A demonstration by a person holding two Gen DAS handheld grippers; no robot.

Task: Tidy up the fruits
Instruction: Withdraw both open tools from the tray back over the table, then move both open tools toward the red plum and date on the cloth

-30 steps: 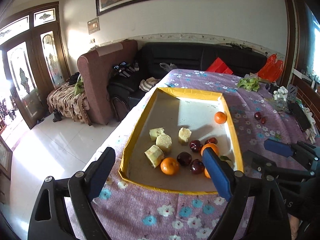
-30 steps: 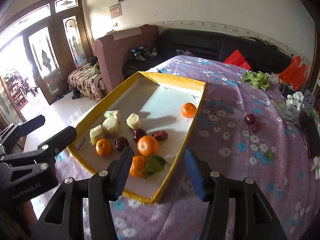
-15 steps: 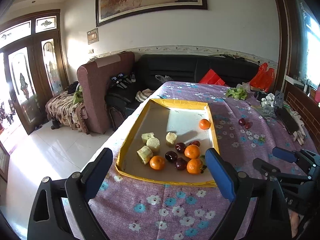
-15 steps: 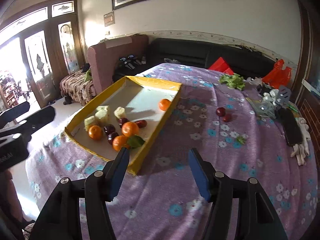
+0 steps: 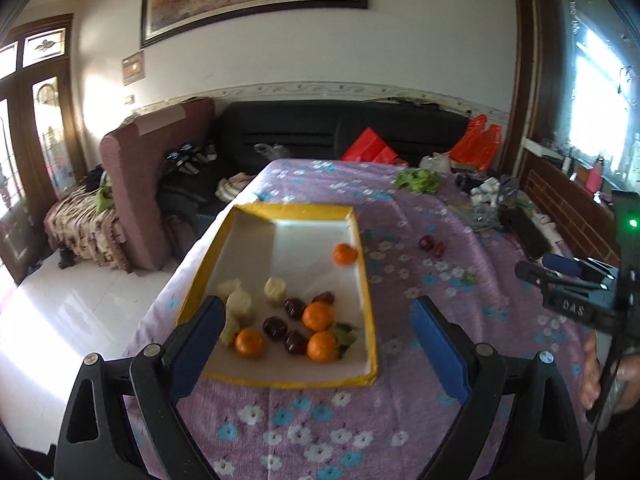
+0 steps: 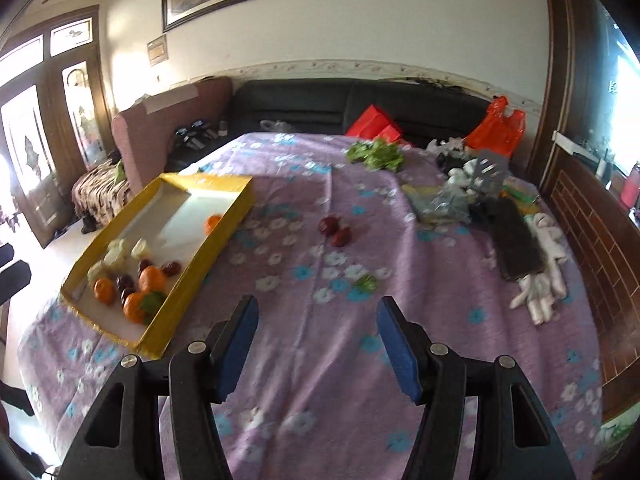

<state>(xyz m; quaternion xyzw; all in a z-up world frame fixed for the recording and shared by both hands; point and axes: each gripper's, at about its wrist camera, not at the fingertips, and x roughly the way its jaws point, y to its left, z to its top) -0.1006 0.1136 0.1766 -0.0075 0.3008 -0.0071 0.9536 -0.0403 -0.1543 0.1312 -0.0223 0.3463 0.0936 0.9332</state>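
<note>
Most fruit is gathered in the yellow tray (image 5: 370, 320); two red fruits (image 6: 335, 231) are left loose on the desk (image 6: 360, 360). Both grippers' fingers are held apart, empty. Being round, they could be nudged away by an off-centre grasp.

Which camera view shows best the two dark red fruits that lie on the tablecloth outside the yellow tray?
The right wrist view: the two dark red fruits lie near its center, unobstructed, ahead of the open right gripper. The left wrist view shows them smaller, blurrier and off to the right.
</note>
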